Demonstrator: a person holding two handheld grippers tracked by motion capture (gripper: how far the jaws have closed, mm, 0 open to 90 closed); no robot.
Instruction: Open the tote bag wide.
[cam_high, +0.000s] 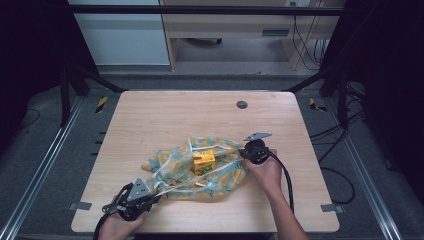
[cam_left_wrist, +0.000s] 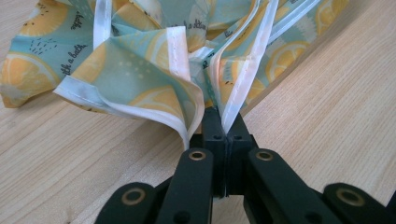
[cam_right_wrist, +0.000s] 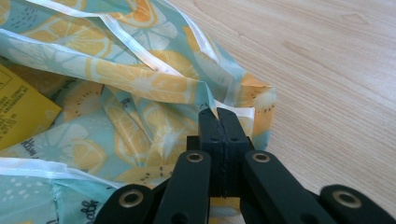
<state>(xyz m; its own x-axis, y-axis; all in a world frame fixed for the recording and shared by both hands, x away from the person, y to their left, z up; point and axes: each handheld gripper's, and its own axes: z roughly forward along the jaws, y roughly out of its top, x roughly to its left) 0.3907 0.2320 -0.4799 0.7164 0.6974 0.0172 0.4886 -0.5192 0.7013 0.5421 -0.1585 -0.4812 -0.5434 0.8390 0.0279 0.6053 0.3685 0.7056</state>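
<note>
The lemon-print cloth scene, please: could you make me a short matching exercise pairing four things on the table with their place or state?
Things:
1. left claw
2. right claw
3. yellow box
4. dark round disc

Places or states:
A. lies on the bare tabletop near the far edge
B. shut on the lemon-print cloth at its near-left corner
C. sits in the middle of the cloth
D. shut on the cloth's right edge

Pairs: 1-B, 2-D, 3-C, 4-A
</note>
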